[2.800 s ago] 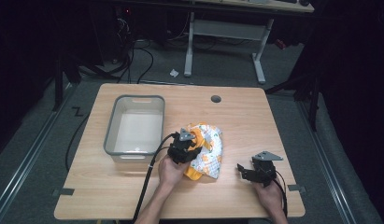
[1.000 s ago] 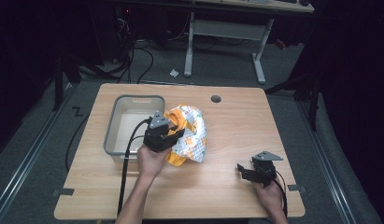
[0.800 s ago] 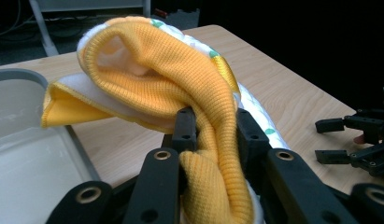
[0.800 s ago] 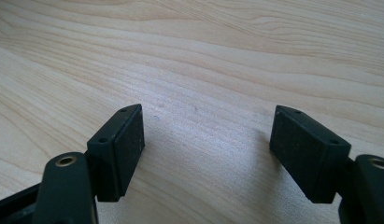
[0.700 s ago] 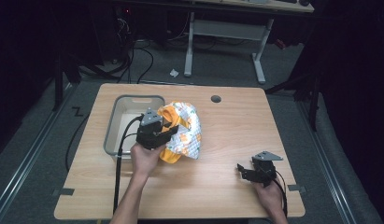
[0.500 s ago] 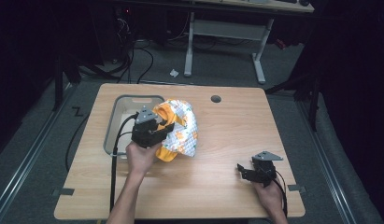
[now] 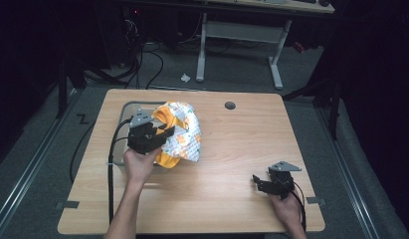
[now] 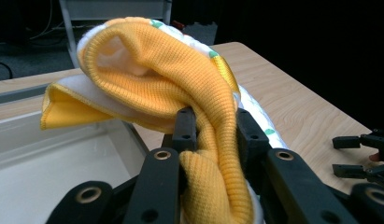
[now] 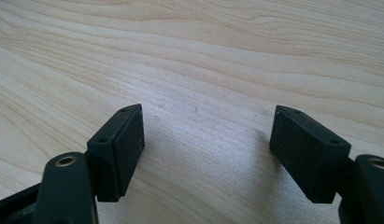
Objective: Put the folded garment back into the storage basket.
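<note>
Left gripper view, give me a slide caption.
Left gripper clamps a yellow knit cloth beside a clear bin.

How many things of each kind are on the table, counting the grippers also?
Grippers: 2, the left gripper shut on the cloth, the right gripper open over bare wood
Cloths: 1, the orange and white cloth
Bins: 1, the clear plastic bin
Total: 4

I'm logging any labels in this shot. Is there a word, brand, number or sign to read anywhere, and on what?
None: no readable text.
The cloth bears only a small pattern of orange and green shapes, no letters.
The clear bin, table and both grippers carry no legible marking.
</note>
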Demonstrator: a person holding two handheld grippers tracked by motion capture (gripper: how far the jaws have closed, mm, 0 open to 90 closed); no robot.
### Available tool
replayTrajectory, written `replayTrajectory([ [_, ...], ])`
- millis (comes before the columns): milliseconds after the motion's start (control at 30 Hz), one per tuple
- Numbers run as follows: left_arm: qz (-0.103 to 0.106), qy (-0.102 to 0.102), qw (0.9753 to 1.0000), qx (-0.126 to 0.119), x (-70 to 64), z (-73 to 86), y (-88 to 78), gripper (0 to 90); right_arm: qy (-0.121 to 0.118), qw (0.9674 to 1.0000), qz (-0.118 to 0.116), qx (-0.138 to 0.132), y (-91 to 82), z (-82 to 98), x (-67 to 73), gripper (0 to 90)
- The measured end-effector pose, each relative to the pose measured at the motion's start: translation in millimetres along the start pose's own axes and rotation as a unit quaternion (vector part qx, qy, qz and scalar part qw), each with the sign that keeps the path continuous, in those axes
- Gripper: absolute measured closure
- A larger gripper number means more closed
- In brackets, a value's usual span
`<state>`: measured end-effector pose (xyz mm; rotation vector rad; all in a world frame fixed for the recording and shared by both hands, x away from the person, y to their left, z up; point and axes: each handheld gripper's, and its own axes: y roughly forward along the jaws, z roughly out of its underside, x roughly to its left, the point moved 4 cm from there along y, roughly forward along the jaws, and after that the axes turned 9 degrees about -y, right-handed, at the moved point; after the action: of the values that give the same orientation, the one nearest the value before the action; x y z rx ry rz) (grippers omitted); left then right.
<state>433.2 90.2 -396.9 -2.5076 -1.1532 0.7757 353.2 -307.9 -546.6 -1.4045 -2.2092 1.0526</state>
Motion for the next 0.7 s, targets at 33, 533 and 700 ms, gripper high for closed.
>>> replayTrajectory([
  [33, -0.001, -0.001, 1.0000, -0.001, 1.5, -0.6, -1.3, 73.9, 0.000, 1.0000, 0.000, 0.000, 0.0, 0.0, 0.0, 26.4],
  [533, -0.015, -0.012, 0.9998, -0.001, 19.8, -2.9, -12.1, 73.9, 0.000, 1.0000, 0.000, 0.000, 0.0, 0.0, 0.0, 26.4],
  [700, -0.020, -0.017, 0.9997, 0.004, 27.4, -0.3, -12.5, 73.8, 0.000, 1.0000, 0.000, 0.000, 0.0, 0.0, 0.0, 26.4],
])
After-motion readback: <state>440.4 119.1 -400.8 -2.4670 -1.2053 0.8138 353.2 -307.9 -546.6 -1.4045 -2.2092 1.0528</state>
